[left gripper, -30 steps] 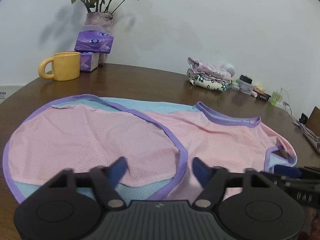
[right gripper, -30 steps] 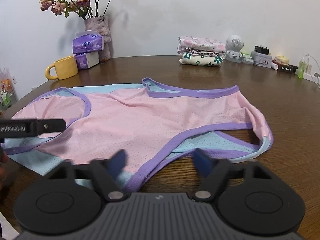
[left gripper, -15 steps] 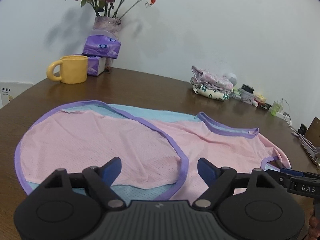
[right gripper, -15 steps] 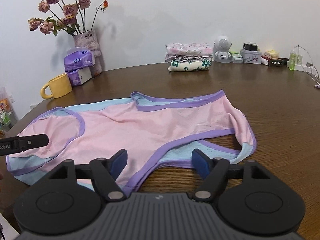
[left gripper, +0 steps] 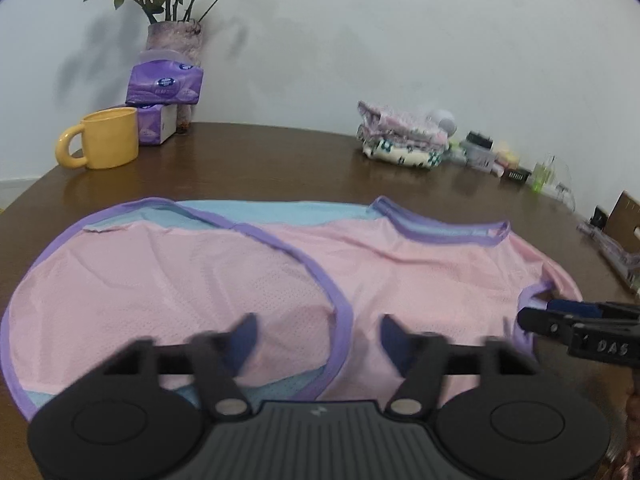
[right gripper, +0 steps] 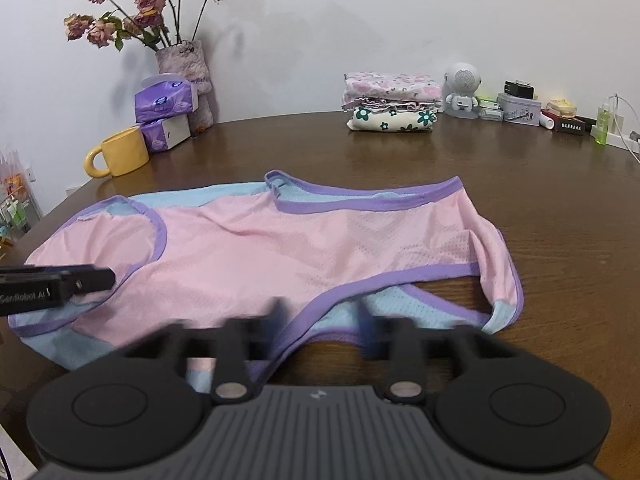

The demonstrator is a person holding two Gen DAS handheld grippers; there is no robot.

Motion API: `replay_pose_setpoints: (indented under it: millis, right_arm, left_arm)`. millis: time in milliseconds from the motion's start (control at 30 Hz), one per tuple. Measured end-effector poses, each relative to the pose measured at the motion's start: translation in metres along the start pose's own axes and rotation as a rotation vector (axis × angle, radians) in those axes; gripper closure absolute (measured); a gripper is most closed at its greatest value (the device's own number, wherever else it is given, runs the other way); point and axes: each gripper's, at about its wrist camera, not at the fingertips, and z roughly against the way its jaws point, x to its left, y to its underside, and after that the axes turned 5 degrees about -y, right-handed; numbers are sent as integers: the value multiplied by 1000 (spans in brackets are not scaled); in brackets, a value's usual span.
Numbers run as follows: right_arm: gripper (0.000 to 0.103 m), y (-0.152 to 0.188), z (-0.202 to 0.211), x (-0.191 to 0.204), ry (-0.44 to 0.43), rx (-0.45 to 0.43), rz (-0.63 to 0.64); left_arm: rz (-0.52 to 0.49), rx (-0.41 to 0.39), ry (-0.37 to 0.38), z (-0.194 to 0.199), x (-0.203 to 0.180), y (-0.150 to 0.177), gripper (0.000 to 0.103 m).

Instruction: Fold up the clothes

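**A:** What's on the table (right gripper: 560,208)?

**B:** A pink mesh vest (right gripper: 280,256) with purple trim and a light blue back lies spread flat across the near half of a brown wooden table. Its neckline faces the far wall. It isn't folded; whether it has been laid out for folding, I can't tell.

**A:** And the two grippers?

**B:** Both hover at the vest's near edge, holding nothing. The left gripper (left gripper: 316,340) has its fingers spread wide over the left armhole. The right gripper (right gripper: 320,320) is also spread, over the trim near the right armhole, though its fingers are blurred.

**A:** Why there?

**B:** Probably because the near edge gives each gripper cloth to pinch. That's a guess.

**A:** Anything else nearby?

**B:** By the far wall sits a pile of folded clothes (right gripper: 390,102), well apart from the vest, likely kept out of the working space. A yellow mug (right gripper: 118,152), tissue packs (right gripper: 166,98) and a vase of flowers (right gripper: 184,60) stand far left.
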Motion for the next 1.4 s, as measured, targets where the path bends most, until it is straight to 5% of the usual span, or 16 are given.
replay_pose_setpoints:
  millis: [233, 333, 367, 433, 467, 533, 700, 867, 967, 1133, 1400]
  right_arm:
    - [44, -9, -8, -13, -2, 34, -6]
    - [46, -12, -16, -19, -39, 66, -34]
    - [58, -13, -19, -21, -54, 77, -44]
    - [83, -13, -23, -22, -68, 87, -55]
    - [94, -14, -24, -23, -66, 89, -55]
    - [97, -14, -26, -25, -59, 91, -52]
    - [94, -15, -25, -29, -53, 94, -60]
    - [69, -14, -4, -26, -64, 85, 16]
    - [65, -11, 1, -26, -26, 103, 94]
    - [65, -14, 1, -20, -111, 138, 169]
    - [65, -15, 4, 1, -157, 222, 475]
  left_arm:
    - [-35, 27, 23, -9, -9, -9, 36]
    - [-46, 60, 37, -17, -13, -10, 61]
    - [-49, 73, 43, -20, -14, -10, 78]
    - [-62, 94, 44, -25, -16, -9, 94]
    - [-76, 88, 35, -26, -18, -8, 96]
    - [-104, 75, 16, -27, -21, -7, 97]
    - [-77, 76, 35, -26, -19, -8, 91]
    - [-17, 60, 23, -10, 2, -9, 54]
    - [4, 45, -45, 2, 20, -9, 53]
    - [38, 60, -144, 15, 49, -2, 50]
    - [65, 104, -153, 35, 70, 11, 49]
